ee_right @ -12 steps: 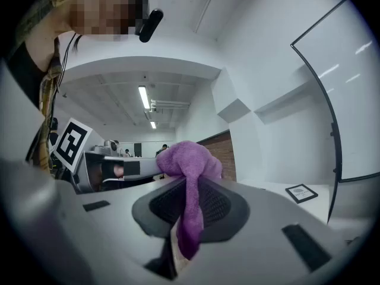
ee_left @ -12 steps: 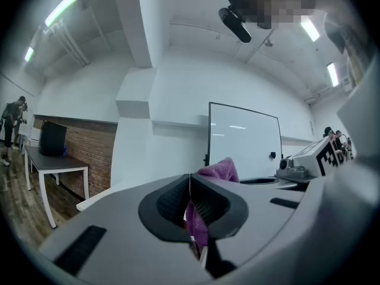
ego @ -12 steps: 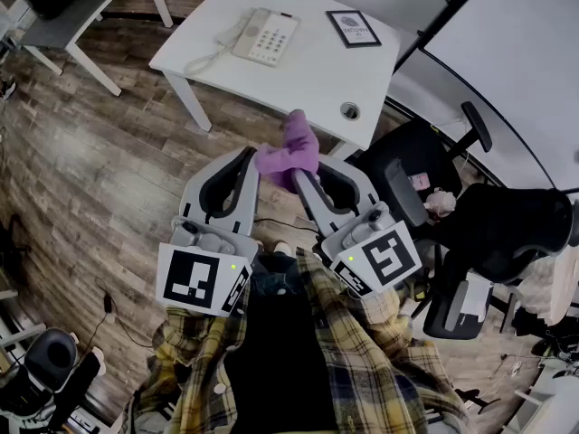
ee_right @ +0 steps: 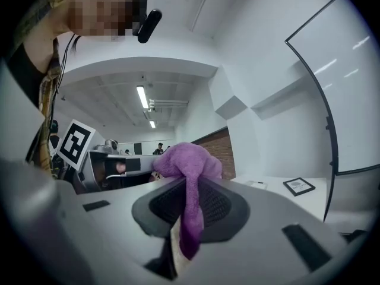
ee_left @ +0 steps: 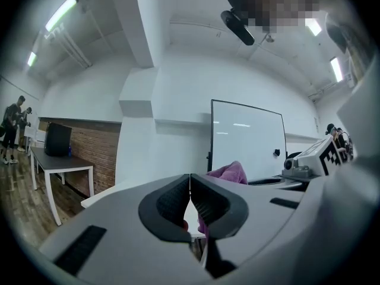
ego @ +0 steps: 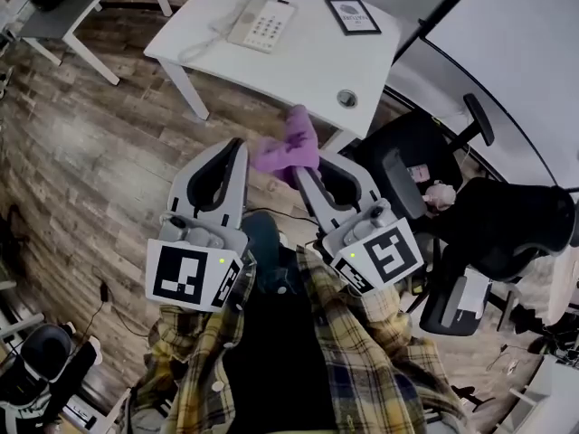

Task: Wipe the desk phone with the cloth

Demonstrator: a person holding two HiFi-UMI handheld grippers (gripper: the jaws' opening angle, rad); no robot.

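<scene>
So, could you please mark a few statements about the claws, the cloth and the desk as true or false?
1. The right claw is shut on the purple cloth. True.
2. The cloth is lying on the desk phone. False: it hangs in the right claw, apart from the phone, which lies on the white desk.
3. The left claw is shut with nothing between its jaws. True.
4. In the head view the framed card lies left of the phone. False: it lies to the phone's right.
</scene>
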